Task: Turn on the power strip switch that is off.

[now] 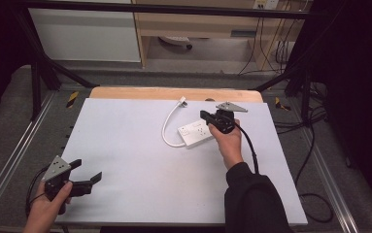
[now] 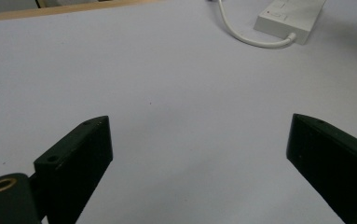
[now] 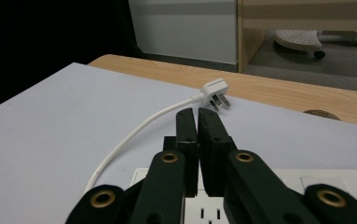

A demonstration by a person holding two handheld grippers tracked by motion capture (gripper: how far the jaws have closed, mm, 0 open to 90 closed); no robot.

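Right gripper (image 1: 208, 116), clenched and empty, above the white power strip (image 1: 194, 133) at centre right; left gripper (image 1: 87, 175), released, lower left. Press squarely downward.

Left hand-held gripper (image 1: 84, 175) low, jaws wide; right hand-held gripper (image 1: 204, 115) reaching forward, jaws closed.

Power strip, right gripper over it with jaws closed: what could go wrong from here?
1. The right gripper is shut with nothing between its jaws, above the power strip; pressing down may slide the strip.
2. Its cable lies loose, plug near the table's far edge: dragging could pull it off.
3. The left gripper is open, far away, not bracing.
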